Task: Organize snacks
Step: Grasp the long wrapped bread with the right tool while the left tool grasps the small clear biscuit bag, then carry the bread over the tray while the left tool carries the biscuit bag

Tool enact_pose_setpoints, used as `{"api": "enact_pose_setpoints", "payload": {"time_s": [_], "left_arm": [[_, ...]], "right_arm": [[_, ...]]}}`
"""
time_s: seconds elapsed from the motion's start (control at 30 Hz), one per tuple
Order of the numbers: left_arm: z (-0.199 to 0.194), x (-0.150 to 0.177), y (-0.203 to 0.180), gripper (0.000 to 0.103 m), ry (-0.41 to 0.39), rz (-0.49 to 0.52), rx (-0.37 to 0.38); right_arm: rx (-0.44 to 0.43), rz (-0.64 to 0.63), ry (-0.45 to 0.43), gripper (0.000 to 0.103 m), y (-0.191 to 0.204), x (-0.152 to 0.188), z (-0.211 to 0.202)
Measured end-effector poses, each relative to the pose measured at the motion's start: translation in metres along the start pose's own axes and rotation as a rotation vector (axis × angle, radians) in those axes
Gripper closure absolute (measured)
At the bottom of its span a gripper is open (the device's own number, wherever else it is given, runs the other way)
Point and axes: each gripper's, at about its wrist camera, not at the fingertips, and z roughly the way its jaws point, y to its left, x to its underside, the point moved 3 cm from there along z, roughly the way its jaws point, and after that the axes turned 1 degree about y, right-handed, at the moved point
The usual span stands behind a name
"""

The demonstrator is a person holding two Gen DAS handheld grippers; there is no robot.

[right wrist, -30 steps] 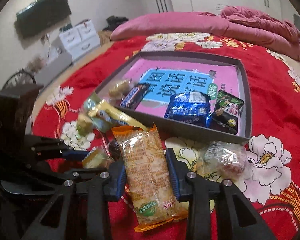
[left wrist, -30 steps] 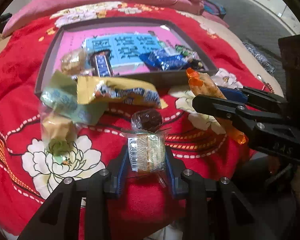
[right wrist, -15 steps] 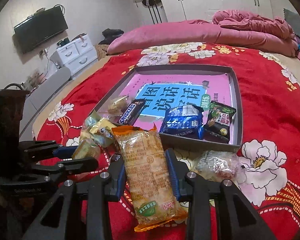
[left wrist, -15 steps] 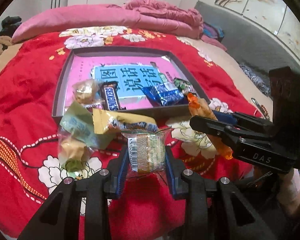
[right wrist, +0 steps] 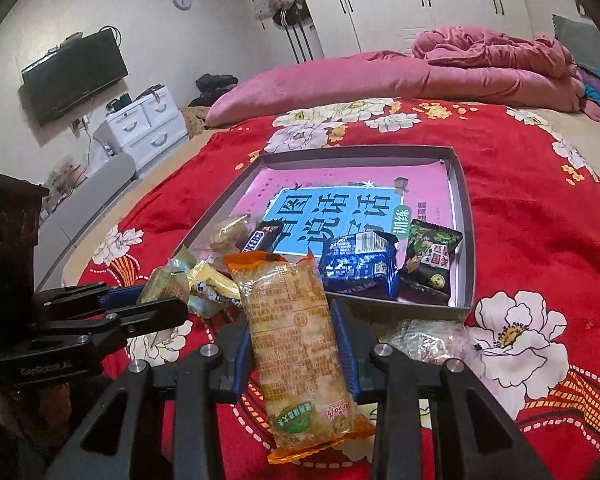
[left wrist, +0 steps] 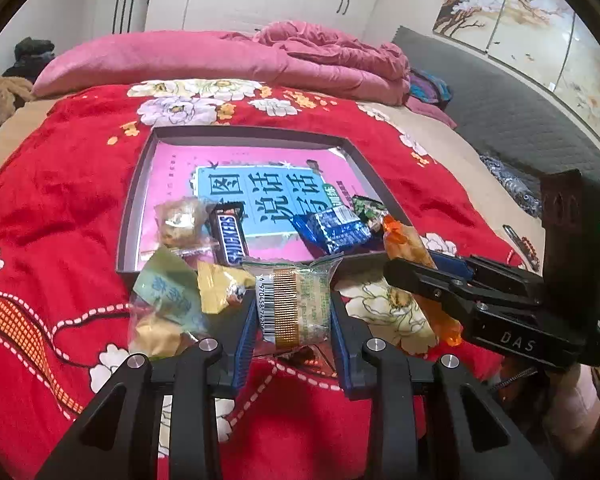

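Crinkly clear pastry packet (left wrist: 296, 307) pinched in left tool (left wrist: 294, 322).

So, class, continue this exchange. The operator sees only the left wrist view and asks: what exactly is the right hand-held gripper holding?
Observer: The right hand-held gripper is shut on a long orange packet with a round green label at its near end.
Operator: Anything loose that I miss?
Observer: A clear-wrapped snack lies on the red bedspread, just outside the near right corner of the tray.
Operator: And beyond the bed?
Observer: A dark television hangs on the left wall.
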Motion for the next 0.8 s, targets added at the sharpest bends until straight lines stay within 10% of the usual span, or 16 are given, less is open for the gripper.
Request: {"api": "enact_pose_setpoints", "payload": {"time_s": [0.8], "left_arm": [[0.005,-0.020,0.009,0.068,-0.062,-0.036,0.007]], "right_arm": [[0.071,0.063,-0.139,0.072,-0.015,-0.021,-0.014]]}}
